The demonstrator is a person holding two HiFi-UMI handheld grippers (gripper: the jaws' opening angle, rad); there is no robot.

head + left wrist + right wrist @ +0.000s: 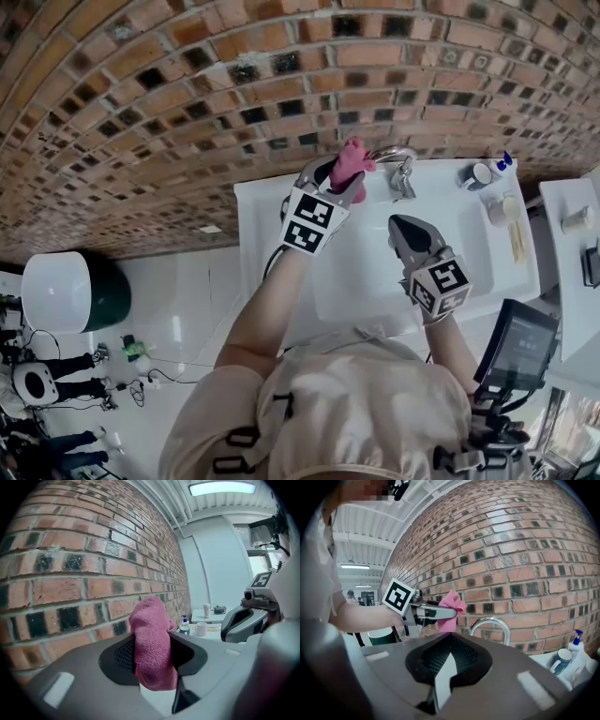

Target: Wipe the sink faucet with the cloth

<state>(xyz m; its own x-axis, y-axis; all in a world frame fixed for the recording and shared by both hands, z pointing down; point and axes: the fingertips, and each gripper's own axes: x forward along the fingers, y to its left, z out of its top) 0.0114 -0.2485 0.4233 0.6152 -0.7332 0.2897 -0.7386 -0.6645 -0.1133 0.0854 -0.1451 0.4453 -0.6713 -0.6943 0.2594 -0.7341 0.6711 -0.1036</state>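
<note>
The white worktop [255, 204] holds a sink [356, 274]. The faucet [401, 169] stands at the sink's twelve o'clock, and a mug [478, 175] and bottle [504, 163] at two o'clock.

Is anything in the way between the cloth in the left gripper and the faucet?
Nothing visible. The cloth, clamped in the left gripper's jaws, is beside the faucet spout with only air between. The right gripper sits lower, clear.
</note>
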